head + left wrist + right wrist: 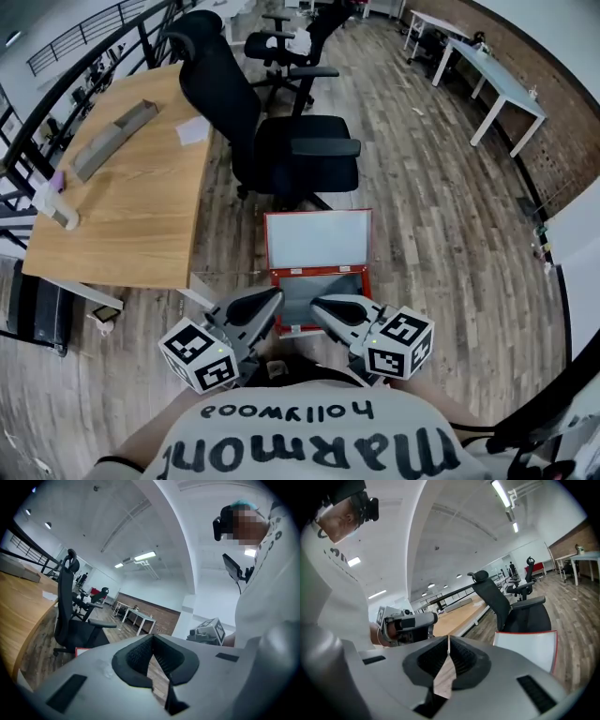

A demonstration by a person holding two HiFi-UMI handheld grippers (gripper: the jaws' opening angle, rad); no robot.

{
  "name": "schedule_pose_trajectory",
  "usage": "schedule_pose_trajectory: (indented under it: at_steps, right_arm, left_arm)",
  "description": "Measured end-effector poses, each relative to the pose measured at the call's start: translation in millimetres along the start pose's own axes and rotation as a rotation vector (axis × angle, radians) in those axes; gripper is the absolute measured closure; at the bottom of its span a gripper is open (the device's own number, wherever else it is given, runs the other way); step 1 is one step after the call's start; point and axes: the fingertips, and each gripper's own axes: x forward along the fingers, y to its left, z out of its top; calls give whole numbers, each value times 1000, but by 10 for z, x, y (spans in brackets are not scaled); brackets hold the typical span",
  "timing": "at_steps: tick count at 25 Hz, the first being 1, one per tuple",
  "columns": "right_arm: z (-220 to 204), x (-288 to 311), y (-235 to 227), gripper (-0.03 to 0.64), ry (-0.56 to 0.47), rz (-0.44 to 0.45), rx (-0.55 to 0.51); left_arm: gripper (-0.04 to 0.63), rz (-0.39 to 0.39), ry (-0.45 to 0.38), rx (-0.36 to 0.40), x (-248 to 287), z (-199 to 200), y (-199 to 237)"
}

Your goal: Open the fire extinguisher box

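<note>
The fire extinguisher box [317,281] is red and lies on the wood floor with its lid [319,239] raised, white inner face towards me; the lid [529,648] also shows in the right gripper view. My left gripper [272,298] hovers over the box's near left corner, its jaws shut and empty. My right gripper [322,304] hangs over the near right part, shut with nothing in it. In their own views, the left gripper [151,637] and right gripper [448,639] have their tips touching.
A black office chair [281,141] stands just behind the box. A wooden desk [131,187] with a grey tray and papers is at the left. White tables [487,75] stand far right by a brick wall. A railing runs along the far left.
</note>
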Motion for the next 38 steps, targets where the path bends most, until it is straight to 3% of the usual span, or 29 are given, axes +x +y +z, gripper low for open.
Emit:
schedule_pose_trajectory:
  at_steps: [5,14,38]
  right_arm:
    - [-144,-204,-165,600,57,-70,-77]
    - [-268,-384,-181,607,45,-68,7]
    - [-237,-323,-363,607,26,-90,60]
  left_arm:
    - [589,5,38,-9,57,-225,-174]
    - [589,-19,87,-6,112,-428,-425]
    - [589,0,57,-11,158,-296,-203]
